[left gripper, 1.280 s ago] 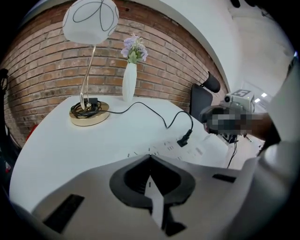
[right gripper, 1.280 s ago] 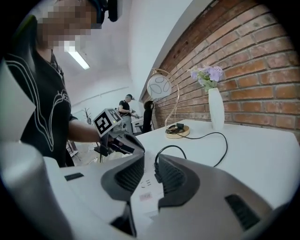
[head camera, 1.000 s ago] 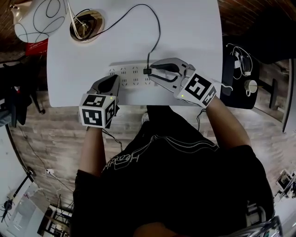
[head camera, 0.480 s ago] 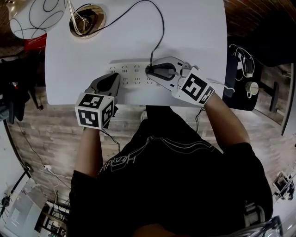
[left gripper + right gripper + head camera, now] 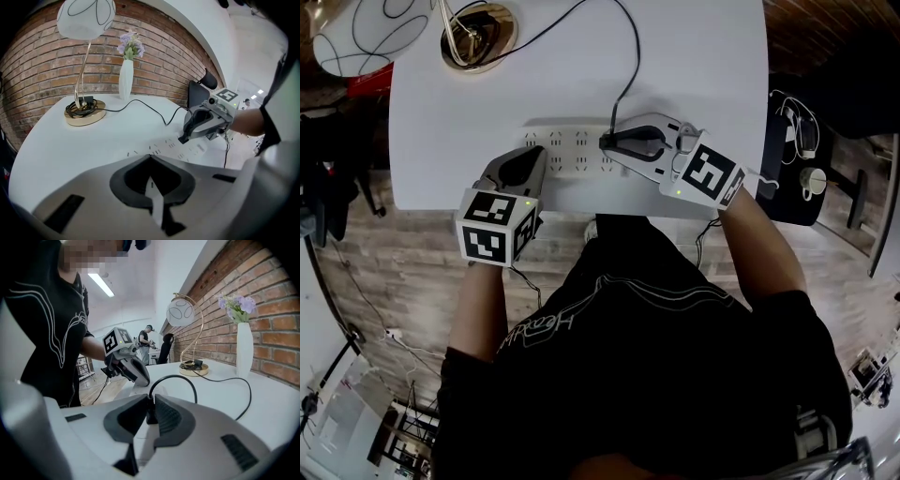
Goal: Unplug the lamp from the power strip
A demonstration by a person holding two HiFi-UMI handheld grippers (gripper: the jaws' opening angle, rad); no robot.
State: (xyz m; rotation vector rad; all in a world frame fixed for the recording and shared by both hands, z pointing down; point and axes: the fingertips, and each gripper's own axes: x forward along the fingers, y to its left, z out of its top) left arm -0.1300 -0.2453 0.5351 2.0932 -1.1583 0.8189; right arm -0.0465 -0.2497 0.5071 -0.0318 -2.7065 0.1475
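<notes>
A white power strip (image 5: 567,150) lies across the white table (image 5: 694,66). The lamp's black cord (image 5: 628,75) runs from the gold lamp base (image 5: 478,36) to a black plug (image 5: 604,142) at the strip's middle. My right gripper (image 5: 609,142) is shut on that plug (image 5: 150,417), with the cord (image 5: 174,378) looping up from between the jaws. In the left gripper view the plug (image 5: 183,139) sits at the strip's (image 5: 192,147) top face; whether its prongs are out is unclear. My left gripper (image 5: 528,161) is shut, its tips (image 5: 151,159) down on the strip's left end.
The lamp's white shade (image 5: 354,36) hangs over the table's far left corner. A white vase with purple flowers (image 5: 125,75) stands by the brick wall. A dark side surface with a cup (image 5: 811,176) and cables lies right of the table. People stand far off in the room.
My right gripper has shifted slightly right and tilted with the plug in its jaws. The left gripper has stayed on the strip's left end.
</notes>
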